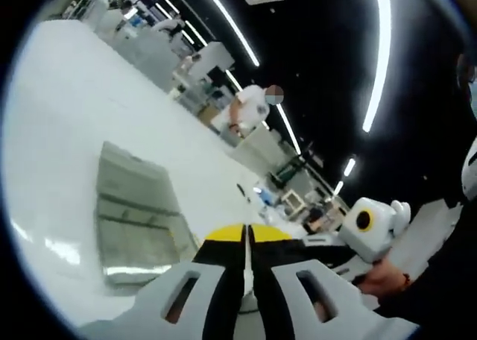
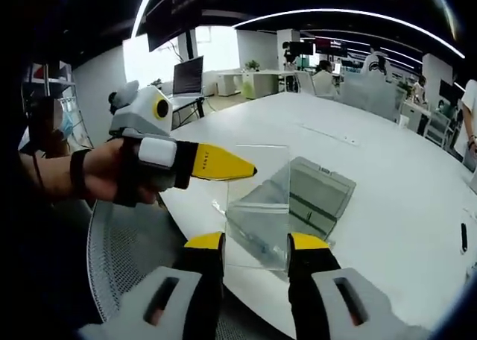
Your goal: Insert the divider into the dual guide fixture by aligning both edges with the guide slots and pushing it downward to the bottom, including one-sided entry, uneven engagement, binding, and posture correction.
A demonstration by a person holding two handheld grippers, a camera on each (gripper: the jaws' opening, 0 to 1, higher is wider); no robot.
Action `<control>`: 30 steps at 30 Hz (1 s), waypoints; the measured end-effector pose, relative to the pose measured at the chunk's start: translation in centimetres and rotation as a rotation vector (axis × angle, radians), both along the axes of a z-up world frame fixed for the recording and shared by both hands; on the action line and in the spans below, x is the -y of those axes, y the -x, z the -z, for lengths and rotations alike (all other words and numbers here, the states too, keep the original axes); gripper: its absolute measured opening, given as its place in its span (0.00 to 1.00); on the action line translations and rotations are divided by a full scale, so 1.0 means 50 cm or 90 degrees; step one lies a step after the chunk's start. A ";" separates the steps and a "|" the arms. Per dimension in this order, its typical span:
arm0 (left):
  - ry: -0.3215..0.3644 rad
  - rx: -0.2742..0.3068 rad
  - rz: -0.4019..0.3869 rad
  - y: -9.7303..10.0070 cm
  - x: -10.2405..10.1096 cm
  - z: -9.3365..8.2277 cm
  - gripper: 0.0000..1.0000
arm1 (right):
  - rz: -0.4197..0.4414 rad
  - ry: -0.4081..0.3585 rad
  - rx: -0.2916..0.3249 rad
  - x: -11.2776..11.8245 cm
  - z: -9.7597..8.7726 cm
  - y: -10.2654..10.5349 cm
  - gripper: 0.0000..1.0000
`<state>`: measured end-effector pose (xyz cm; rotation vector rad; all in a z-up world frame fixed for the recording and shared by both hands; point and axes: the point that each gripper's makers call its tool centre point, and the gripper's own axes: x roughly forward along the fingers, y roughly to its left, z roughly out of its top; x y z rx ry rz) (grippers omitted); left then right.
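While divider [image 2: 257,206] hangs in right hand-held gripper [image 2: 257,244] | fixture [image 2: 320,193] behind

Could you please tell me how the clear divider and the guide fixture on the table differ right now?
The divider is a flat, see-through sheet, while the guide fixture is a boxier, grey-tinted piece. The divider stands upright in the air, gripped at its bottom edge by the right gripper and at its upper left edge by the left gripper; the guide fixture lies on the white table, untouched. Both look like transparent plastic.
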<state>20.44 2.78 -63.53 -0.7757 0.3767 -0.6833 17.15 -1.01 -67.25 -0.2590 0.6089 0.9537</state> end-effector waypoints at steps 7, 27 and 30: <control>0.001 0.013 0.013 0.010 0.001 -0.007 0.00 | 0.012 -0.030 -0.017 0.003 -0.004 0.011 0.31; 0.012 0.075 0.070 0.022 -0.012 -0.045 0.00 | -0.001 -0.191 -0.087 -0.026 -0.048 0.007 0.29; 0.060 0.065 0.063 0.014 -0.015 -0.055 0.00 | 0.006 -0.205 -0.104 -0.025 -0.046 0.000 0.29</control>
